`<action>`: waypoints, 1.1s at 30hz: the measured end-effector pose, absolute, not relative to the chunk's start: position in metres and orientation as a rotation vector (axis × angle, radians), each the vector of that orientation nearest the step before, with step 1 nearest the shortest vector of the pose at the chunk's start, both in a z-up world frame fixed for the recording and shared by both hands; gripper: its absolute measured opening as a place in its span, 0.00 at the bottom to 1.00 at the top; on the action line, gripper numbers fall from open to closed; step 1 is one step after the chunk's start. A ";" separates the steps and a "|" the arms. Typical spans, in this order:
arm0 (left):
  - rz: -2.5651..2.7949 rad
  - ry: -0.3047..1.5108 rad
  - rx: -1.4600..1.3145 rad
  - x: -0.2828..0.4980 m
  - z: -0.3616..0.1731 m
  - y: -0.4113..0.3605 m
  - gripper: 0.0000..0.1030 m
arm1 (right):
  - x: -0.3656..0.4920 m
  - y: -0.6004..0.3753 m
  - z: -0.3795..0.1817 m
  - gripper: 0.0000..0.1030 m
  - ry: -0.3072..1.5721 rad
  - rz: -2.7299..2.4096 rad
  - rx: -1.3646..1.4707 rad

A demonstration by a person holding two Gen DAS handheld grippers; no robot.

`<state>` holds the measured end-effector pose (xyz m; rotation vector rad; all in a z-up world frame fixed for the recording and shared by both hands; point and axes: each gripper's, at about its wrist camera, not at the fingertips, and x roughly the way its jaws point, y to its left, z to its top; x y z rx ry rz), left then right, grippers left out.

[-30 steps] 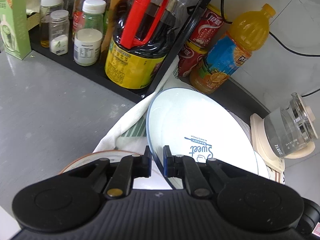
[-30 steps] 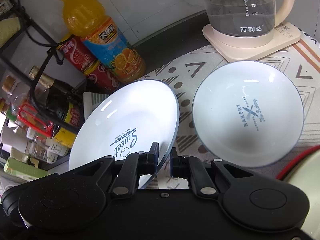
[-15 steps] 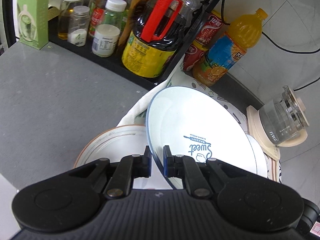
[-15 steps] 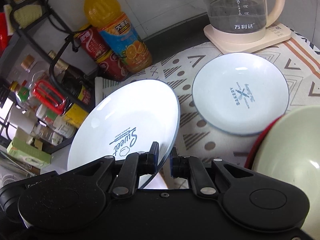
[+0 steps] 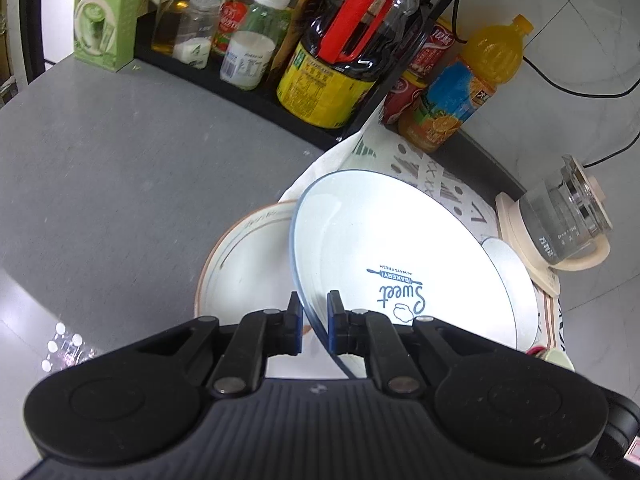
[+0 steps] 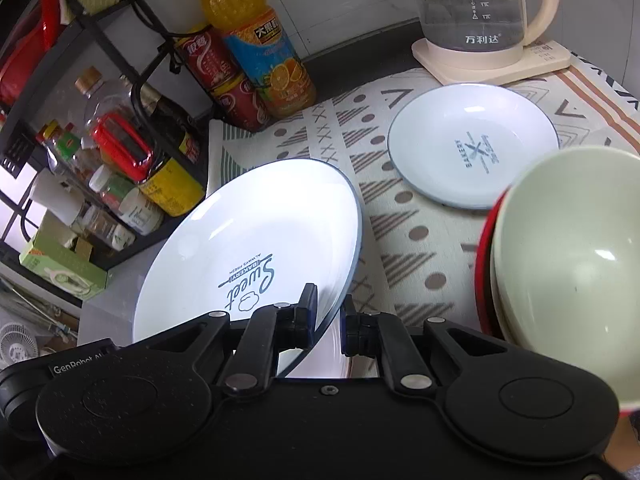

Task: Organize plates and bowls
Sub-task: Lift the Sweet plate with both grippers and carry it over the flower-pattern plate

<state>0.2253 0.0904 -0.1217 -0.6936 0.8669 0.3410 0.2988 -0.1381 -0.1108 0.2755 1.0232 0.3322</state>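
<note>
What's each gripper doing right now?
Left gripper: shut on the plate rim.
Right gripper: shut on the same plate's rim.

A large white plate (image 5: pixel 400 256) looks like glazed ceramic, glossy enough to glare under the light, as does a smaller white plate (image 6: pixel 472 144). A pale green bowl (image 6: pixel 572 256) has the same smooth, shiny glaze. The patterned mat (image 6: pixel 400 216) beneath them looks like soft, matt cloth. The countertop (image 5: pixel 120 168) is grey, matt and faintly speckled. The kettle (image 6: pixel 476 8) is clear glass on a cream plastic base. Both grippers, left (image 5: pixel 314 322) and right (image 6: pixel 328 320), are matt black plastic.
</note>
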 end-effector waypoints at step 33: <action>0.330 1.002 -0.736 0.204 -0.153 0.089 0.12 | 0.273 -0.134 -0.126 0.10 1.052 0.318 0.196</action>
